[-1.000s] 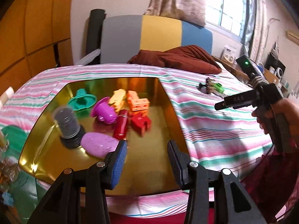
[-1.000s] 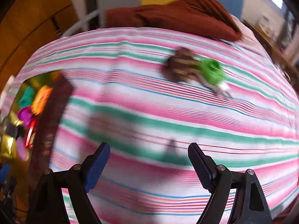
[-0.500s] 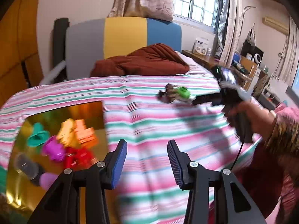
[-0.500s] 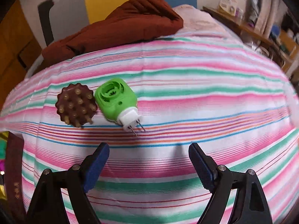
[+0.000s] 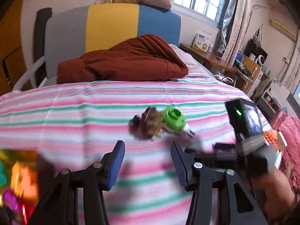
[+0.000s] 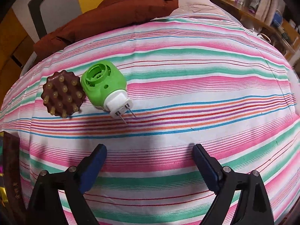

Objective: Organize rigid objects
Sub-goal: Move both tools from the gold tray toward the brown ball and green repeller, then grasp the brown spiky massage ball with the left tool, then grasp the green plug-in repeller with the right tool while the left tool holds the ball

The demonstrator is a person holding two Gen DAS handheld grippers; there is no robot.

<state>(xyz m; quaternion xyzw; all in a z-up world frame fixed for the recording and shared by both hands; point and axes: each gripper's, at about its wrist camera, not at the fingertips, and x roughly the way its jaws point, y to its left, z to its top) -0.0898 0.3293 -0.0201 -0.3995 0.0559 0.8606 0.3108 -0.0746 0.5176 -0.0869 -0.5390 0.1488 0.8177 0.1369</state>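
On the striped bed cover (image 6: 187,86) the studded disc (image 6: 61,93) lies left of the plug-in device (image 6: 103,86), touching it. The folded blanket (image 6: 116,13) lies behind both.

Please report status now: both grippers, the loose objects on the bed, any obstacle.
Left gripper, right gripper: empty, jaws opening. Green plug-in beside brown massager. Nothing between.

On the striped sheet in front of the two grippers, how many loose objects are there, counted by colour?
Brown: 1, the round studded massager
Green with a white plug: 1, the plug-in device
Total: 2, side by side on the striped sheet
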